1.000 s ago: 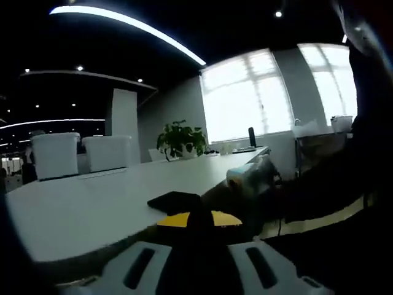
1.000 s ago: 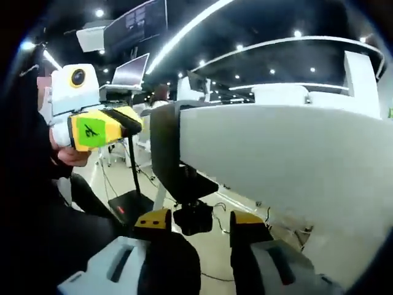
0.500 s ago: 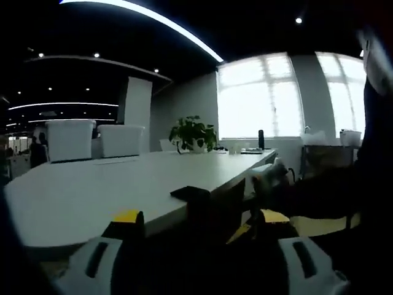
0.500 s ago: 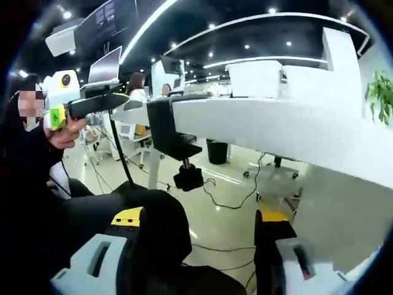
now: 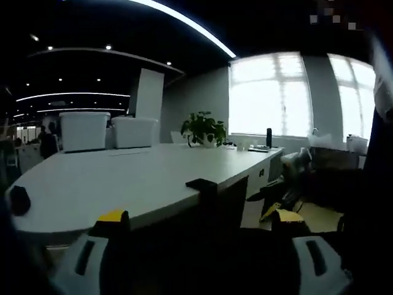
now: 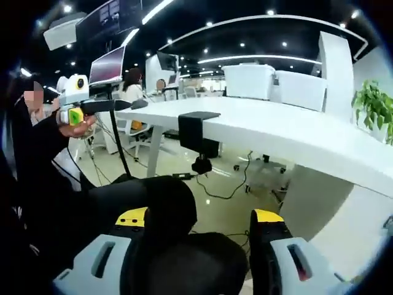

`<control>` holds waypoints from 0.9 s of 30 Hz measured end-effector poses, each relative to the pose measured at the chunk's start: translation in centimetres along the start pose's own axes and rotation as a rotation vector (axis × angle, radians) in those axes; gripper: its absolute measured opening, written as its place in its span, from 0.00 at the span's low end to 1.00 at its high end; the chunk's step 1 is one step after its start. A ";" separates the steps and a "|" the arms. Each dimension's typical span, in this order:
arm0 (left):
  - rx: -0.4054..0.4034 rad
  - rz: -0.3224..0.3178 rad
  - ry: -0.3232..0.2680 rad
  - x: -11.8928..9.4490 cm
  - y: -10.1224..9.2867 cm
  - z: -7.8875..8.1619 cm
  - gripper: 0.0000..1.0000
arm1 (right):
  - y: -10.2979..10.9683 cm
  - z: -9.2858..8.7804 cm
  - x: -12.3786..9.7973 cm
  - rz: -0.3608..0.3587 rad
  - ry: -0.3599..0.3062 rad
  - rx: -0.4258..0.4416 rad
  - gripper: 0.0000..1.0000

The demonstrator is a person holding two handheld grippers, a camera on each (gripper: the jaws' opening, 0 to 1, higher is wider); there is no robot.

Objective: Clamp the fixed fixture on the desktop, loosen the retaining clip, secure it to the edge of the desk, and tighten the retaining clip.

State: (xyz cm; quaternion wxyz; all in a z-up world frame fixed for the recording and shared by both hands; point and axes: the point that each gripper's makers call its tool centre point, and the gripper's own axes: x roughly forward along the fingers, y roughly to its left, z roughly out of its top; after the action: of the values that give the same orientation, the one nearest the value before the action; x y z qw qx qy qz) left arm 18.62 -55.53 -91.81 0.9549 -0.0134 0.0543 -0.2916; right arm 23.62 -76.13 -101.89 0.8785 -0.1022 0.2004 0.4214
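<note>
Clamp fixture [image 5: 201, 184] sits black and low at the centre of the left gripper view, gripping the near edge of the pale surface [image 5: 123, 184], its top plate lying on the tabletop and its body dropping into shadow below. The left gripper [image 5: 199, 224] rises from the bottom of the frame with its yellow-tipped jaws spread wide apart, nothing between them, the fixture well beyond. On the far side of the surface, upper left, stand two white bins [image 5: 85, 130], and a potted plant [image 5: 204, 128] sits near centre in front of bright windows [image 5: 270, 98]. Over to the right gripper view: the fixture [image 6: 198, 132] shows just above centre, hooked over the edge of the white surface [image 6: 276, 129], with its screw knob [image 6: 201, 165] hanging under the tabletop. The right gripper [image 6: 202, 218] comes up from the bottom, jaws wide apart and empty, well short of the fixture. At the left edge a person's hand holds the left gripper [image 6: 116, 106], yellow and green body, dark jaws pointing right toward the surface; whether those jaws are apart I cannot tell from here. A monitor [image 6: 106, 64] stands in the upper left.
</note>
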 end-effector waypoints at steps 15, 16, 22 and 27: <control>0.028 0.124 0.057 -7.2 3.1 0.9 0.95 | -5.1 -0.3 -12.4 -0.278 -0.043 0.014 0.64; 0.041 0.132 0.070 -7.8 3.1 0.9 0.95 | -5.2 -0.2 -13.4 -0.297 -0.046 -0.002 0.64; 0.074 0.212 0.088 -12.1 4.0 1.9 0.95 | -5.1 -0.7 -19.8 -0.374 -0.027 0.002 0.64; 0.021 0.232 0.114 -14.5 4.0 1.5 0.95 | -4.3 -0.9 -23.6 -0.427 -0.012 0.005 0.65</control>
State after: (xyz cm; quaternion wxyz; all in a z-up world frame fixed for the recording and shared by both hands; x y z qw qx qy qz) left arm 9.00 -44.15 -89.18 0.9777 0.0196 0.1068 -0.1799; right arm 13.43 -95.67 -92.32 0.9493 -0.1377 0.1700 0.2259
